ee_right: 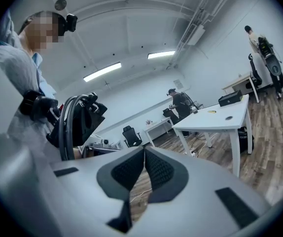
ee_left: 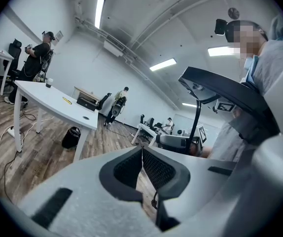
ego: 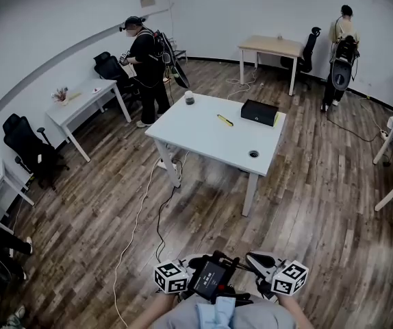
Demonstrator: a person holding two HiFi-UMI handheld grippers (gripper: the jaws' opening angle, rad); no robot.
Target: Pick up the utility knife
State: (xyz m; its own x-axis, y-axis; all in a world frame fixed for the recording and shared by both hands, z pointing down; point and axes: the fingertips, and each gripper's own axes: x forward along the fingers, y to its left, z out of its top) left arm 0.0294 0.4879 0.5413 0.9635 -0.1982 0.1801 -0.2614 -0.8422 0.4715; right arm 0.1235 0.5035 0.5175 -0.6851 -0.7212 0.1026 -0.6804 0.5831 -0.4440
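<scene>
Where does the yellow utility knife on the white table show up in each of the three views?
Head view: the utility knife lies near the middle of the white table, left of the black box.
Left gripper view: far left, a small yellow streak just before the box.
Right gripper view: right of centre, a yellow speck below-left of the box.
Shared landmark: the black box.

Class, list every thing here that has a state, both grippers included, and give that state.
Left gripper: shut, empty.
Right gripper: shut, empty.
Utility knife: lying flat on the white table, untouched.
Black box: resting flat on the table.
Cup: upright on the table.
</scene>
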